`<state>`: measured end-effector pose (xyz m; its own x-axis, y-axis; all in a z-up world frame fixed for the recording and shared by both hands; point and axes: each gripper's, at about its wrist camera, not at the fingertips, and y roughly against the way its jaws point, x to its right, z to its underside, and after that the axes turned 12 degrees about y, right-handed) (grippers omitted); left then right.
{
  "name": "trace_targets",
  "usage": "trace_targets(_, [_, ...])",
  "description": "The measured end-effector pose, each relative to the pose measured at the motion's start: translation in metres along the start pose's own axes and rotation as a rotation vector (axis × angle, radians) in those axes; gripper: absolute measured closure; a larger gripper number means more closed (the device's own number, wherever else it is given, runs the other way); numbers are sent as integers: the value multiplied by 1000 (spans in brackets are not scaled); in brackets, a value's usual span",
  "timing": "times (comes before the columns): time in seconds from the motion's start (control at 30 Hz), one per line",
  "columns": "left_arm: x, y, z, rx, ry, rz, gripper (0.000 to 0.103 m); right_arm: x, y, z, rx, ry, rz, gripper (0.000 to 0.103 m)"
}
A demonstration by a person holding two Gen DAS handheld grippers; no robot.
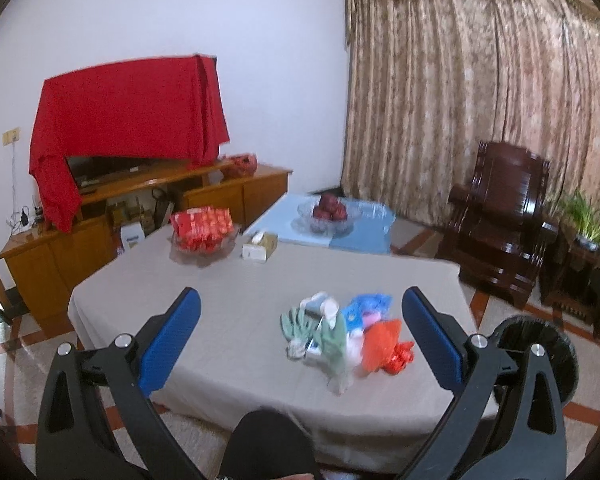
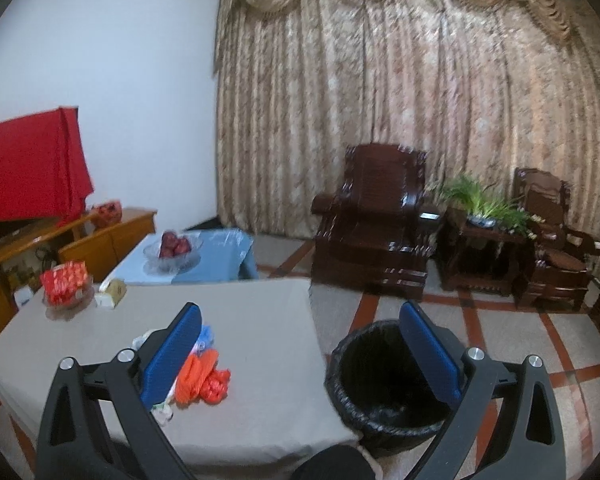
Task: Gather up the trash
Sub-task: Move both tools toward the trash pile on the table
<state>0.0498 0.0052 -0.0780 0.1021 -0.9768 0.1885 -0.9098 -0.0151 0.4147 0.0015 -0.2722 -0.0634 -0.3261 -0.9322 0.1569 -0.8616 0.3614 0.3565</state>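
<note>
On the grey-clothed table (image 1: 236, 320), the trash pile (image 1: 346, 334) lies at 12 o'clock between the left gripper (image 1: 300, 332) fingers, its long axis toward 1 o'clock. Both grippers hover with jaws spread wide, holding nothing; the right gripper (image 2: 300, 344) frames the black bin (image 2: 384, 380) at 1 o'clock, so the left looks nearer.
</note>
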Motion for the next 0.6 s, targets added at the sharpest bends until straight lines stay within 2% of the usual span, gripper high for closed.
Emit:
trace_targets(0.27, [-12,-65,17,-173,26,-22,5,-30,-73,20,-151,30,-133,6])
trace_targets(0.43, [-12,-102,32,-237,21,-30,5,-41,-114,33,-221,31,-204,6])
trace_targets(0.6, [-5,-137,46,-274,3,-26,5,-59,-150,44,-274,65,-240,6])
